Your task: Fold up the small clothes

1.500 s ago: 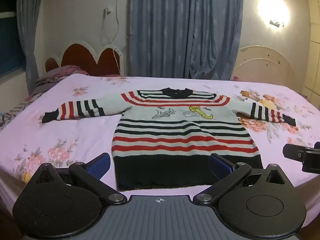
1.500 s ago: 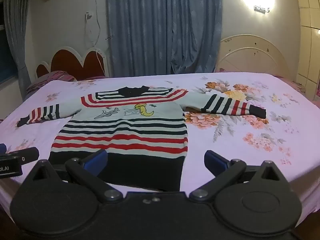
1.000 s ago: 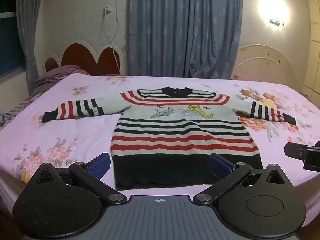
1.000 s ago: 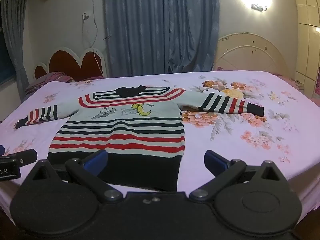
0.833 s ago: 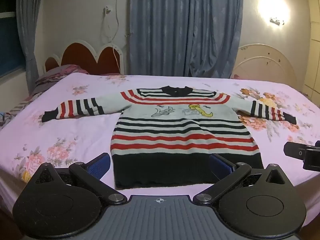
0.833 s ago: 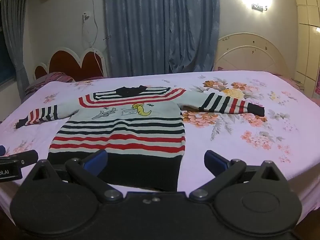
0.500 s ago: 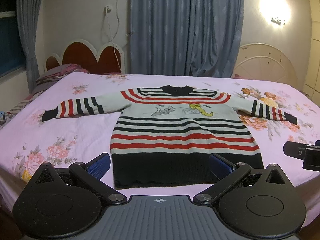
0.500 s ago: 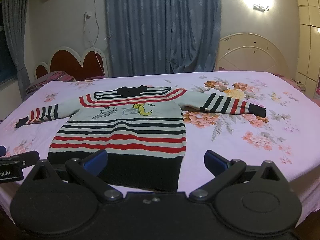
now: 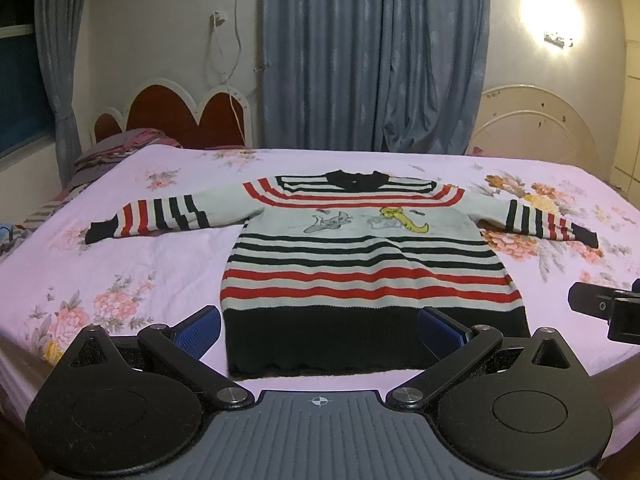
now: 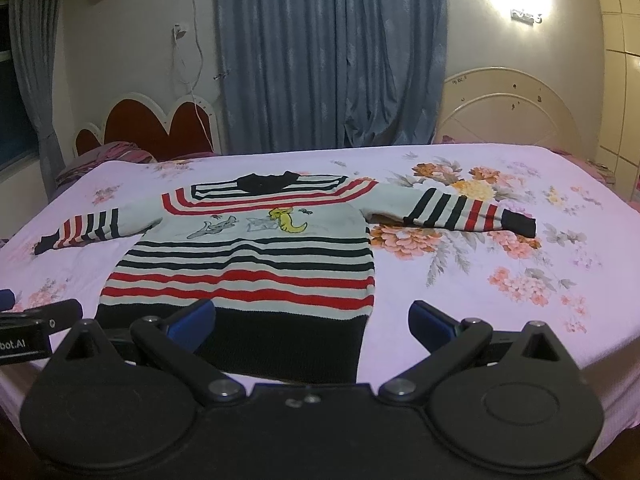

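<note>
One wide bed with a pink floral-print sheet (image 9: 120, 264) fills both views, and on it lies the task's thing: a small knitted sweater in grey, red and black stripes with a broad black hem band (image 9: 360, 256). It lies flat and face up, collar away from the cameras, hem toward the near edge of the bed, both sleeves spread out to the sides. Nothing is folded yet.

By the look of the knit, it should be light, soft and limp, with no stiffness to hold a shape; it will likely drape and sag wherever it is lifted, and may cling a little to the sheet. Good holds seem to be the thicker ribbed parts: the black cuff of the left sleeve (image 9: 94, 234), the black cuff of the right sleeve (image 10: 520, 222), or the hem corners.

Both tools hang near the hem, empty. The left gripper (image 9: 320, 326) has its blue-padded fingers spread wide, as does the right gripper (image 10: 312, 318). Whether either pad touches the cloth is hard to tell from this angle.
</note>
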